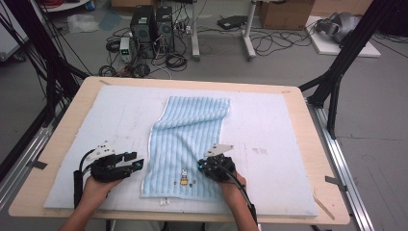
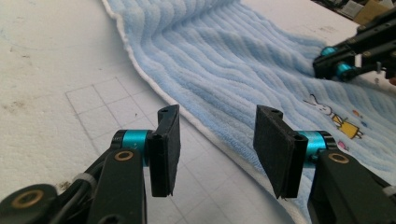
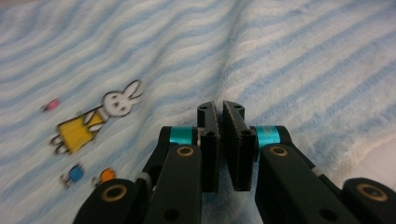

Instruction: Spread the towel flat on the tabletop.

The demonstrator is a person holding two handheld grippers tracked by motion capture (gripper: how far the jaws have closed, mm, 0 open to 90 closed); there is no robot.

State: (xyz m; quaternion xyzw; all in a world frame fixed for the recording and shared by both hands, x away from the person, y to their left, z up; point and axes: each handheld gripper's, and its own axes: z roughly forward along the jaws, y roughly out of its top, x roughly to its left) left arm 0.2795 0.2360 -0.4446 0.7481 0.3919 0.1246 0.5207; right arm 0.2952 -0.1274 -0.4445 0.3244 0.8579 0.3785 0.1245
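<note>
Now the right claw (image 1: 204, 166) pinches the towel's (image 1: 185, 144) near right edge, jaws pressed together on a fold of cloth.
Left claw (image 1: 136, 162) hovers spread beside the left hem, nothing between its jaws; the towel lies flat on the desk's white pad (image 1: 269, 130). Next, likely: left claw grips its corner for a fold.

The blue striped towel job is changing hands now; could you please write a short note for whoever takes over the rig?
Right gripper: jaws shut, apparently pinching a fold of the blue striped towel near its right edge, beside the rabbit print.
Left gripper: jaws open, nothing between them, over the white foam mat just off the towel's left edge.
Done: the far end looks partly rolled over.
Left: grip the left edge, then probably fold.
</note>
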